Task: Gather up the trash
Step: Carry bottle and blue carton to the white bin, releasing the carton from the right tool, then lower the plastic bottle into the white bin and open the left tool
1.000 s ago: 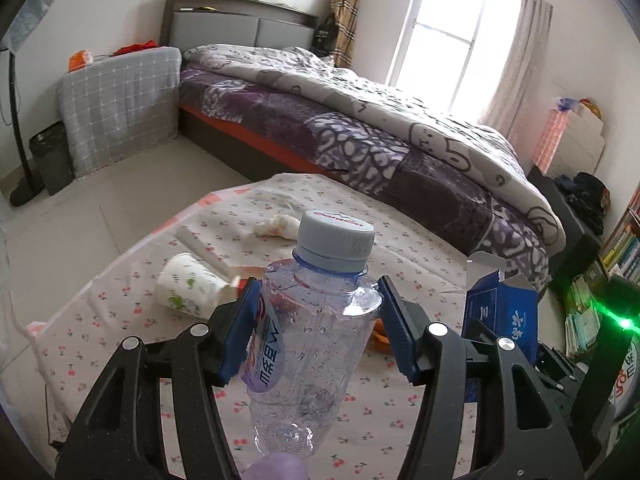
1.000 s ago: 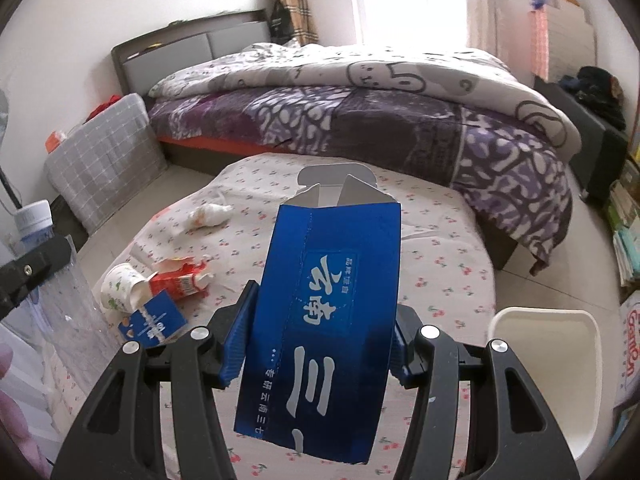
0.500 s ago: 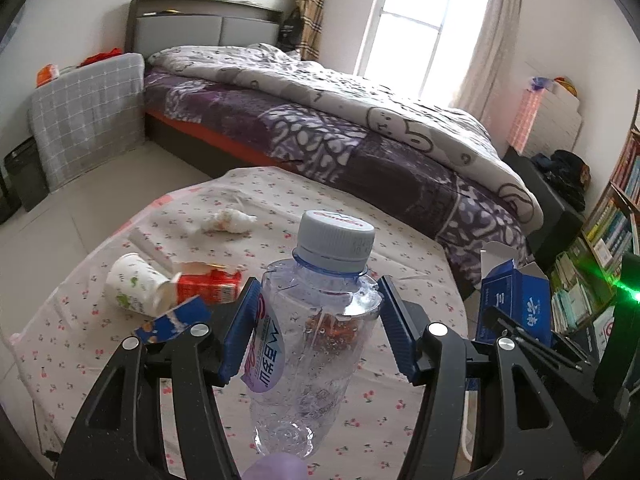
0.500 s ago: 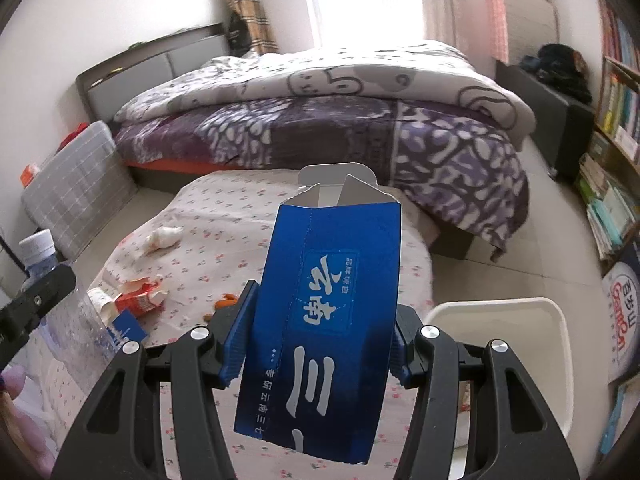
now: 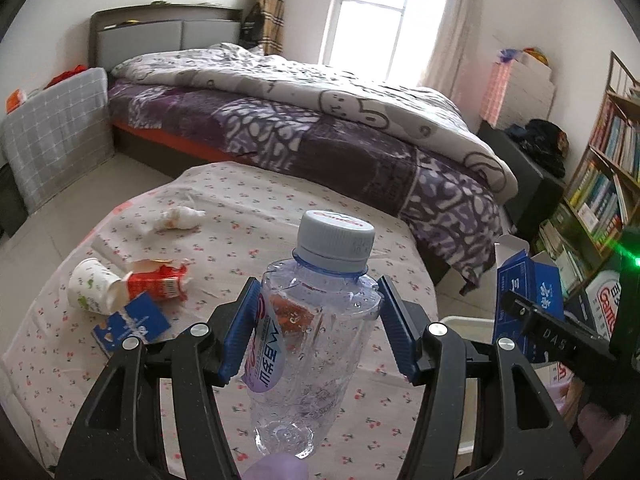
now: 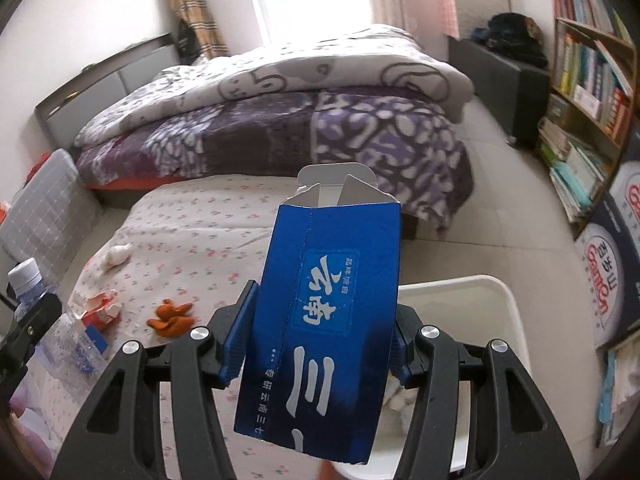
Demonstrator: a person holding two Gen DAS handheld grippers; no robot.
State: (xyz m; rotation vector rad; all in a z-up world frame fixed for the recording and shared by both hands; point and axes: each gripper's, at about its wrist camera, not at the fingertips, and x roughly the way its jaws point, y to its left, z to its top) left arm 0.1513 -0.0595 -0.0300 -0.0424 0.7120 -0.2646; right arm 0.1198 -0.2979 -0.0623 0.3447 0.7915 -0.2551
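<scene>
My left gripper pinches a clear, empty bottle with a grey cap, upright, label peeling. My right gripper clamps a glossy blue carton, its top flaps open, above the white bin just beside the table's right edge.

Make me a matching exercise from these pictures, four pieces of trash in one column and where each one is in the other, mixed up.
Things:
1. clear plastic bottle with grey cap
2. blue cardboard carton with open top
3. white paper cup
4. orange peel

Places:
A. lying on its side on the floral tablecloth
B. between the right gripper's pads
C. between the left gripper's pads
D. flat on the cloth, near the torn red packet

Pairs: 1-C, 2-B, 3-A, 4-D
</scene>
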